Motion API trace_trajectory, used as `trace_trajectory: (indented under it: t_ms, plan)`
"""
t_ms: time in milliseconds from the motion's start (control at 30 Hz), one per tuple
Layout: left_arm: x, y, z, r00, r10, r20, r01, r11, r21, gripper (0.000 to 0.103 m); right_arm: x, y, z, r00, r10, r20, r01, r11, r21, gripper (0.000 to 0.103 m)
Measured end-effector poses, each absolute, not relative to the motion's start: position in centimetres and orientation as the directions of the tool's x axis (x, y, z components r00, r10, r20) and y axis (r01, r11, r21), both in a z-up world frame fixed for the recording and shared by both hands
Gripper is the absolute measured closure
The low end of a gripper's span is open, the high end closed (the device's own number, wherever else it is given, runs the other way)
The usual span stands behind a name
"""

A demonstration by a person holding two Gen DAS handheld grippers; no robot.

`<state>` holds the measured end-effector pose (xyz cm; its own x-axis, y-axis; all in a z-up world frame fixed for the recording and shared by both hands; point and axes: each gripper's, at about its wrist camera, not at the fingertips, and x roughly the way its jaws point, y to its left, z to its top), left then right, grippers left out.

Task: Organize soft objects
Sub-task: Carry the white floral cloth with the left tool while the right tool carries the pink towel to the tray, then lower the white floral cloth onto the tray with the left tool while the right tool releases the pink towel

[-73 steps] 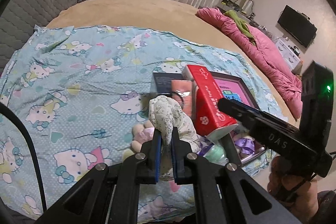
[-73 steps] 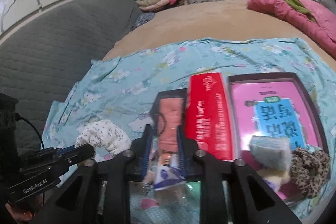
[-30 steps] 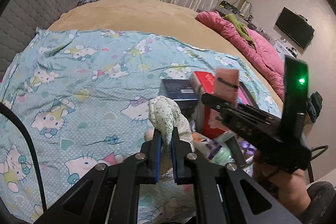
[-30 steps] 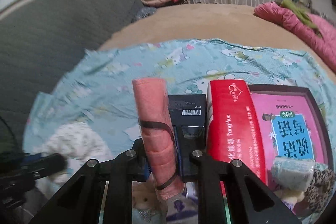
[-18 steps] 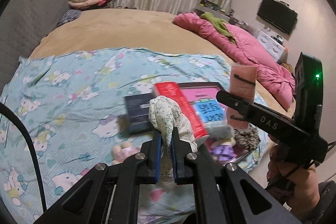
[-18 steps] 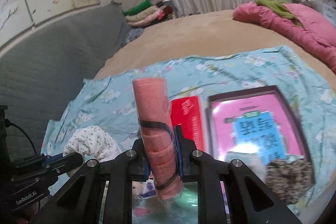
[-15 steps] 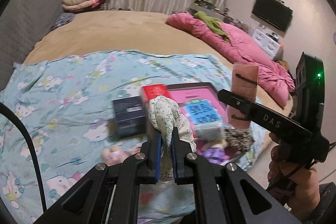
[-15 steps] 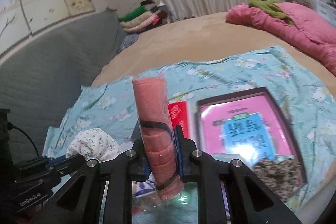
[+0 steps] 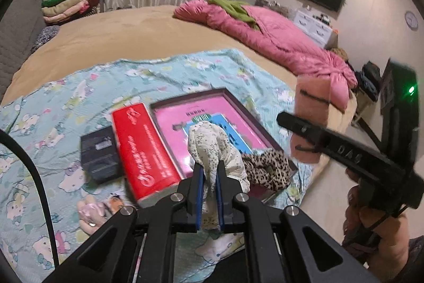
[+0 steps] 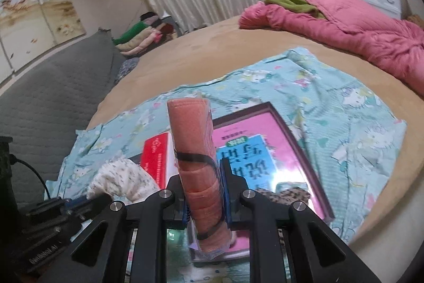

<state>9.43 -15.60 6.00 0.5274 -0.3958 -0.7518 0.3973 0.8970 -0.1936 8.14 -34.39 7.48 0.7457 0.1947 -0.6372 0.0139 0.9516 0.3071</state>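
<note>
My left gripper point(image 9: 209, 171) is shut on a white floral cloth bundle point(image 9: 212, 147), held above the pink box lid point(image 9: 206, 118). The same bundle point(image 10: 122, 179) shows at the lower left of the right wrist view. My right gripper point(image 10: 202, 169) is shut on a rolled salmon-pink towel in clear wrap point(image 10: 196, 150), upright in the air. That roll point(image 9: 310, 108) appears at the right of the left wrist view, beyond the bed edge side. A leopard-print scrunchie point(image 9: 267, 171) lies on the lid's near corner.
A red tissue pack point(image 9: 143, 147) and a dark box point(image 9: 99, 153) lie on the Hello Kitty sheet point(image 9: 66, 97). A small plush point(image 9: 90, 211) sits near the front. A pink quilt point(image 9: 278, 41) lies at the far right, folded clothes point(image 9: 66, 4) at the back.
Both grippers have swung to the right and lifted slightly, carrying the floral bundle and the pink roll from above the dark box and red pack to above the pink lid.
</note>
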Motion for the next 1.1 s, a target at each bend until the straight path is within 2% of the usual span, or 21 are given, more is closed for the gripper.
trace_trajectory:
  t_ms: [400,767,933,1100]
  plan:
    - [11.3,-19.3,0.8,0.45,-0.346,-0.824,0.41,0.899,-0.154,0.094,8.3,-36.7,5.8,0.736,0.201,-0.646,0.043,0.939,0.341,0.084]
    - [13.2,-21.6,-1.7,0.417,-0.338,-0.844,0.423,0.894,-0.149,0.094,9.1,-38.0,3.5,0.705,0.19,-0.684,0.073,0.939,0.336,0.084]
    - [14.2,-22.1,-2.2,0.407,-0.343,-0.847,0.424,0.892,-0.158,0.094,9.8,-37.8,1.7,0.652,0.123,-0.748,0.101,0.964,0.246,0.084]
    - [14.7,-22.4,-2.7,0.399,-0.35,-0.847,0.425,0.89,-0.167,0.094,10.2,-37.9,0.6,0.636,0.047,-0.77,0.117,0.981,0.157,0.084]
